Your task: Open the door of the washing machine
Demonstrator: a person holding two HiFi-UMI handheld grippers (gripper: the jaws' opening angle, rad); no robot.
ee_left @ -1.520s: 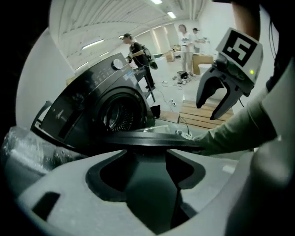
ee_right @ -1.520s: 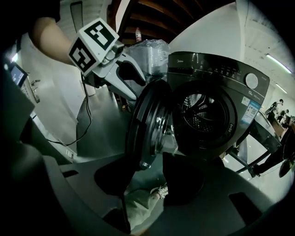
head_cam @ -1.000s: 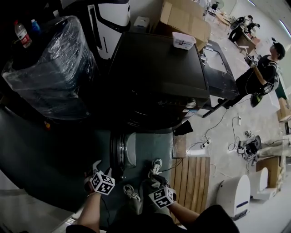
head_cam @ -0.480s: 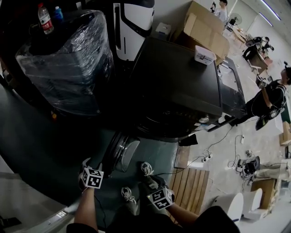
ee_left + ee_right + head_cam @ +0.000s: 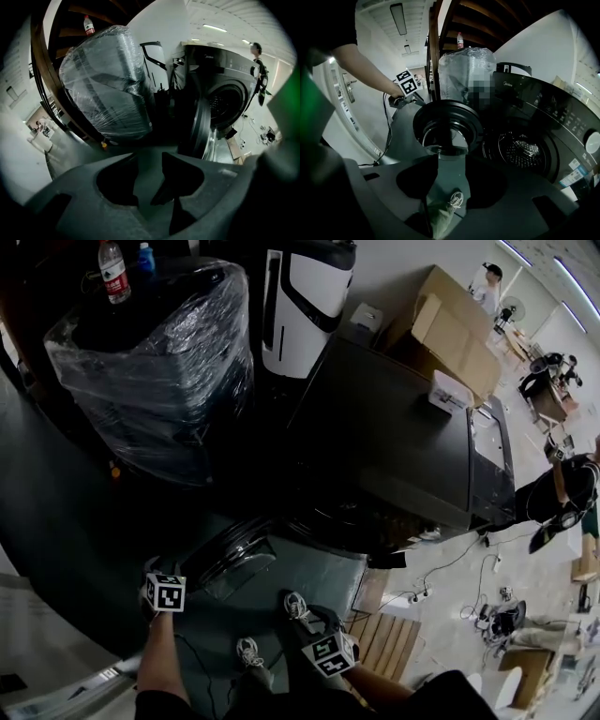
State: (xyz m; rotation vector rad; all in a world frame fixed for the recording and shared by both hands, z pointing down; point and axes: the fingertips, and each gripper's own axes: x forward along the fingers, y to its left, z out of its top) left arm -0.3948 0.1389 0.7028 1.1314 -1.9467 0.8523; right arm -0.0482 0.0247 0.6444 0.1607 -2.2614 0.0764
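The black front-loading washing machine (image 5: 394,446) stands at centre right. Its round glass door (image 5: 230,554) hangs swung wide open to the left, and the drum (image 5: 520,150) shows behind it. My left gripper (image 5: 150,570) is left of the door, apart from it. In the left gripper view the jaws (image 5: 150,183) are closing with nothing between them, and the door (image 5: 201,126) is seen edge-on ahead. My right gripper (image 5: 305,615) hangs low in front of the machine. It is open (image 5: 445,187), with only floor and a shoe in its gap, facing the door (image 5: 447,124).
A plastic-wrapped appliance (image 5: 155,371) with a water bottle (image 5: 111,268) on top stands left of the machine. A white unit (image 5: 305,306) and cardboard boxes (image 5: 450,324) are behind. A wooden pallet (image 5: 389,648) and cables lie at lower right. A person (image 5: 562,493) stands far right.
The door has swung further open to the left. My left gripper has moved left, away from the door, and rolled. The right gripper has shifted a little.
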